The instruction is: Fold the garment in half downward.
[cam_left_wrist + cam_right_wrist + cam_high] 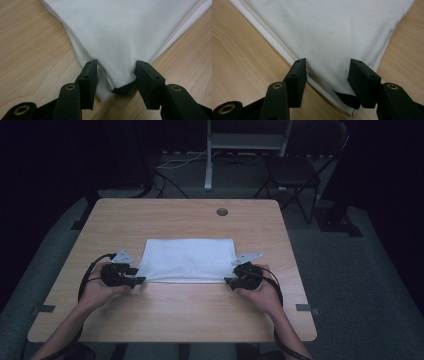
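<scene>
1. Both forearms enter low; each hand-held gripper, left [134, 276] and right [233, 275], stands open around a near corner of the white cloth [188, 260].
2. Cloth lies flat mid-table [170, 315], light wood.
3. Behind: dark room, grey carpet [350, 265], folding chair [295, 170].

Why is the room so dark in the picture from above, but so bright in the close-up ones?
In the high view, light falls on the pale wooden table and folded white cloth, while the surroundings sink into shadow. In the left gripper view and right gripper view, the cloth sits close and evenly lit, without glare; the near black jaws look slightly soft.
</scene>
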